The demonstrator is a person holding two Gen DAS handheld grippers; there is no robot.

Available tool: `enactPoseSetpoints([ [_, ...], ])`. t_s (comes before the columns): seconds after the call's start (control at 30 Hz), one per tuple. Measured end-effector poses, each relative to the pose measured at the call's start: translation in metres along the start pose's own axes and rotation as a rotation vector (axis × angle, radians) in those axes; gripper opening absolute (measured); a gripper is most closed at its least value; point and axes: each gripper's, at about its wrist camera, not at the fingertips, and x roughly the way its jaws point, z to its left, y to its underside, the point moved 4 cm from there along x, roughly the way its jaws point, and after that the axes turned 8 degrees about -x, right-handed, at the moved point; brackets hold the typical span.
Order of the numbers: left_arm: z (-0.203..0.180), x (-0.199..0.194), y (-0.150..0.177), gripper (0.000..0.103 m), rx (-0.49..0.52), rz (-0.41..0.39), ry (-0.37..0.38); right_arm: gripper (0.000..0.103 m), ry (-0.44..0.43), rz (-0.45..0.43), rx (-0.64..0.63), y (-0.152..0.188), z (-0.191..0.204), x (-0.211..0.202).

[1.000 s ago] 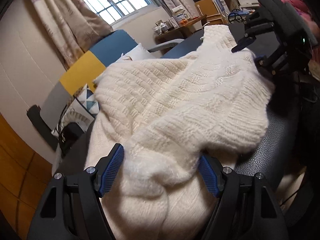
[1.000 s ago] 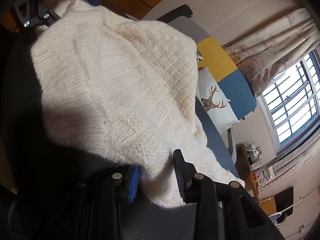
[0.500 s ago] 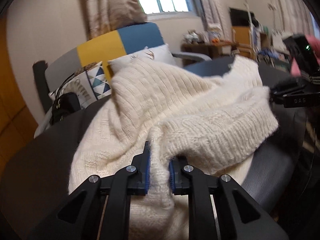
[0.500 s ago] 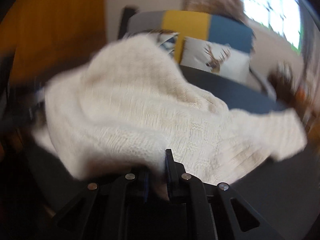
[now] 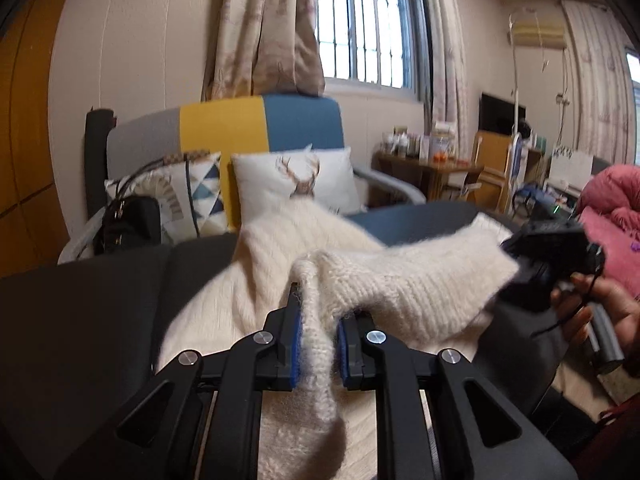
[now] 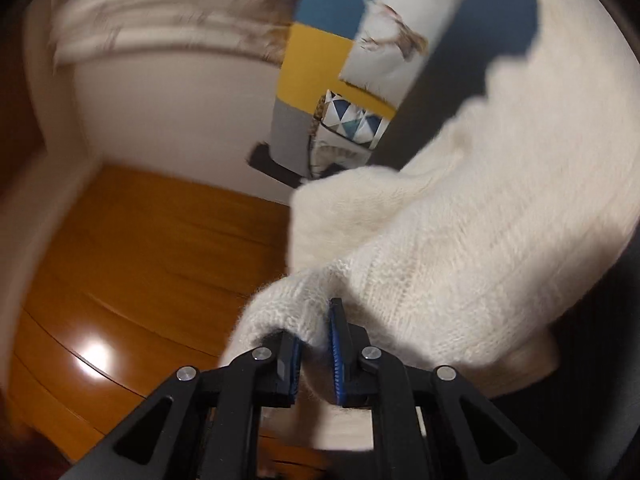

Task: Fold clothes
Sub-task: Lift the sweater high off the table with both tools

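Observation:
A cream knitted sweater (image 5: 404, 284) lies across a dark padded surface (image 5: 80, 312). My left gripper (image 5: 317, 330) is shut on a bunched fold of its near edge, and the knit hangs down between the blue pads. In the left wrist view the right gripper (image 5: 548, 256) sits at the sweater's right end, a person's hand (image 5: 592, 312) around its handle. In the right wrist view, tilted and blurred, my right gripper (image 6: 314, 344) is shut on another fold of the sweater (image 6: 480, 220), which stretches away to the upper right.
Behind the surface stands a grey, yellow and blue chair (image 5: 240, 124) with a deer cushion (image 5: 296, 184) and a triangle-patterned cushion (image 5: 188, 196); a black bag (image 5: 128, 224) sits at its left. A pink garment (image 5: 612, 208) lies at the right. Orange wood panelling (image 6: 140, 260) fills the left.
Both grippers have gone from open around the sweater's edge to shut on it. The left one has lifted its fold. The right one has rolled strongly and swung sideways with the knit.

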Motion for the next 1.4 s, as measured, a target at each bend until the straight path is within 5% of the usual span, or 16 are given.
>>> enactPoseSetpoints([
  [0.23,-0.006,-0.03,-0.05,0.015,-0.025,-0.139,0.057,0.012,-0.238,-0.014,0.116,-0.008,0.027,0.009],
  [0.5,-0.021,-0.057,-0.101,0.015,0.066,-0.298,0.082,0.012,-0.449,-0.053,0.072,-0.037,0.099,0.012],
  [1.17,-0.035,-0.125,-0.202,0.013,0.035,-0.542,0.191,0.009,-0.759,-0.125,-0.202,-0.062,0.276,-0.027],
  [1.3,-0.045,-0.117,-0.205,0.013,0.107,-0.509,0.149,0.01,-0.634,-0.139,-0.394,-0.058,0.314,-0.04],
  [1.4,-0.042,-0.106,-0.198,0.013,0.084,-0.467,0.137,0.037,-0.394,-0.149,-0.484,-0.052,0.303,-0.045],
])
